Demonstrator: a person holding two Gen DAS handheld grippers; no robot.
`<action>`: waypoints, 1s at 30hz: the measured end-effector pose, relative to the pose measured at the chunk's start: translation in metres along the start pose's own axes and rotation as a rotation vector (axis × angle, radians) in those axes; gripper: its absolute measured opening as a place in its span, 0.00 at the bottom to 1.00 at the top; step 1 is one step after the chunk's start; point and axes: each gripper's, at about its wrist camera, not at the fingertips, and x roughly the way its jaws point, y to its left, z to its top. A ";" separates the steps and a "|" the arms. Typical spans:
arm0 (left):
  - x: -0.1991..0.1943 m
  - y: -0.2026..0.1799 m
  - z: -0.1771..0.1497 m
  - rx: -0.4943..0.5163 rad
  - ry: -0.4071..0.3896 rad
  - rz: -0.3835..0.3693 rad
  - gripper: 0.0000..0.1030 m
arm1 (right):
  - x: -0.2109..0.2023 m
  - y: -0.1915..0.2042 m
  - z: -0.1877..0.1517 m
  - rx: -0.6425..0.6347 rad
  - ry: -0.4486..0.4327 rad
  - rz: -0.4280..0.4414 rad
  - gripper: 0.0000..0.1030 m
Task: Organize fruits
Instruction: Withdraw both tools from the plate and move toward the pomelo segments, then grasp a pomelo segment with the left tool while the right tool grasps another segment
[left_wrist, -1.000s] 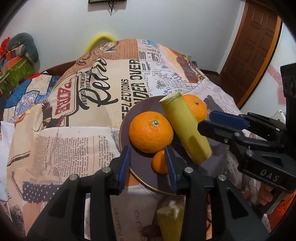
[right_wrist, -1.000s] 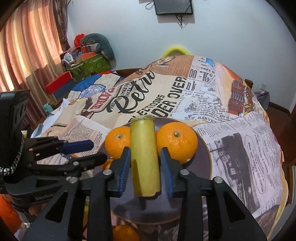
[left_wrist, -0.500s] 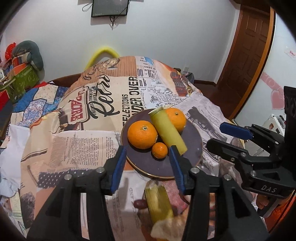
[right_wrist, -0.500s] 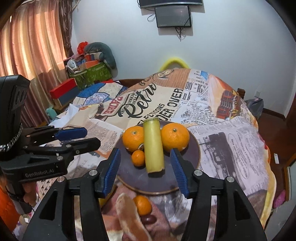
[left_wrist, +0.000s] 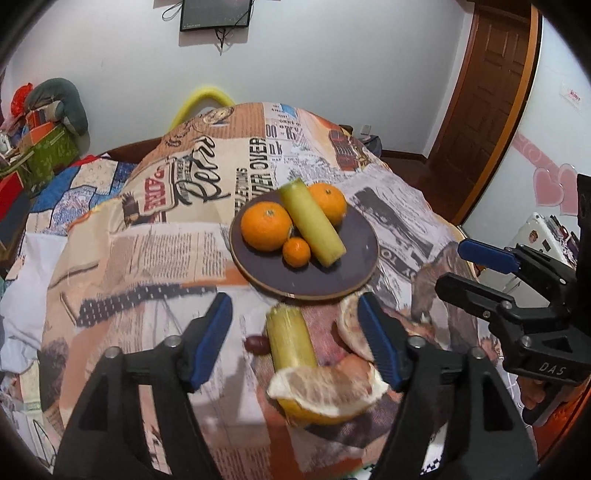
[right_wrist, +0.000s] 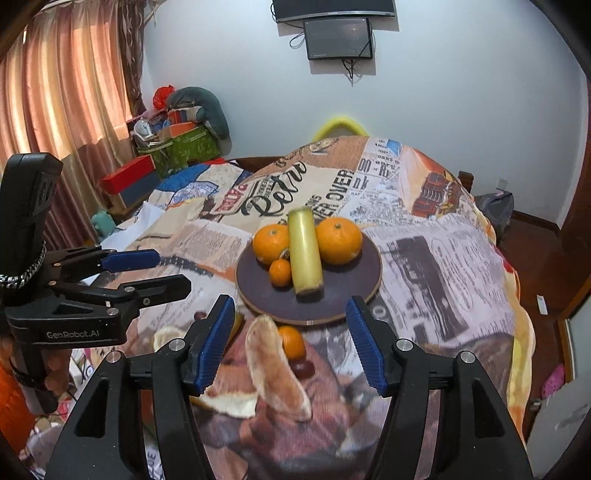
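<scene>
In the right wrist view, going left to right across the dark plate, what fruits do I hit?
On the plate: left orange → small mandarin → yellow-green stalk piece → right orange.

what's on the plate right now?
On the dark plate: two large oranges, one small orange, and a yellow-green stalk piece lying between the big ones. Whatever lies under the fruit is hidden.
</scene>
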 end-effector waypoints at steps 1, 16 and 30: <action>0.000 -0.001 -0.003 0.000 0.003 0.002 0.72 | 0.000 0.000 -0.004 -0.001 0.007 -0.002 0.57; 0.031 -0.010 -0.053 -0.021 0.136 -0.037 0.78 | 0.022 -0.002 -0.056 -0.005 0.140 -0.033 0.57; 0.046 -0.016 -0.065 -0.025 0.155 -0.063 0.76 | 0.053 -0.003 -0.066 0.036 0.198 0.023 0.42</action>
